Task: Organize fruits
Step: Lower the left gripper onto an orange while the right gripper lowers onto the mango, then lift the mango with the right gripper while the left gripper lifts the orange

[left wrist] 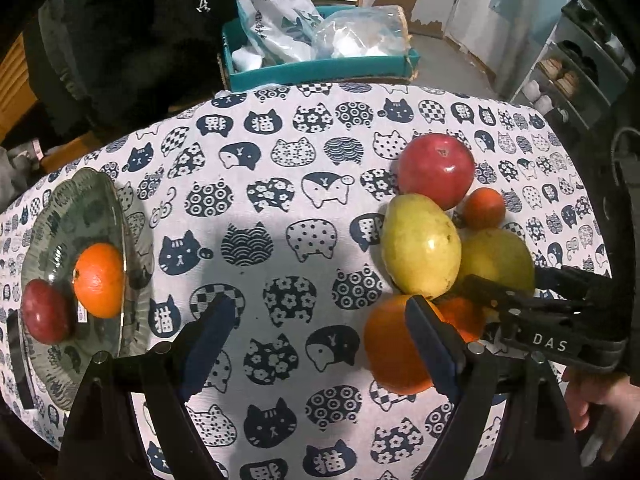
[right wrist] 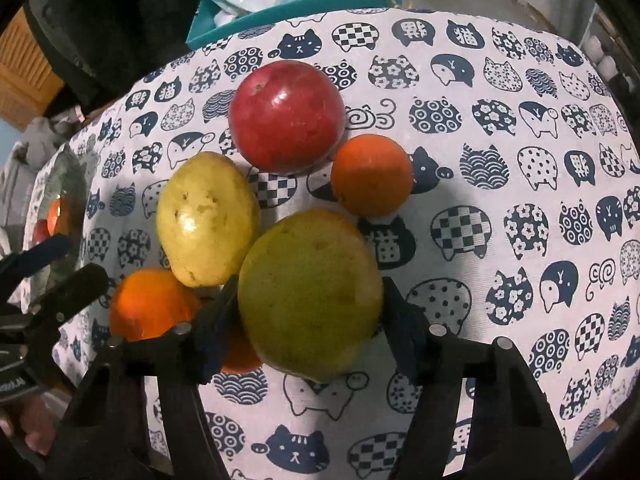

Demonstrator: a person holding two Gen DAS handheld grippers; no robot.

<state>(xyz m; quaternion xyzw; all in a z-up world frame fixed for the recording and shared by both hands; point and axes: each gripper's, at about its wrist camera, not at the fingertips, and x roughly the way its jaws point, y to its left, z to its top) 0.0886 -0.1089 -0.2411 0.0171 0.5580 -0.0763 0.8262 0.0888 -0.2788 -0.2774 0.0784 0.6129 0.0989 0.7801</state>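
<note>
On the cat-print tablecloth lies a pile of fruit: a red apple, a small orange, a yellow pear-shaped fruit, a big orange and a large green-yellow fruit. My right gripper points down over the green-yellow fruit, its pads pressed on both flanks while the fruit rests on the cloth. My left gripper stands open over bare cloth, left of the pile, its right finger in front of the big orange. At the left, a glass plate holds an orange and a dark red fruit.
A teal box stuffed with plastic bags stands behind the table's far edge. A black garment hangs at the back left, and shelves stand at the back right. A hand holds the right gripper's handle.
</note>
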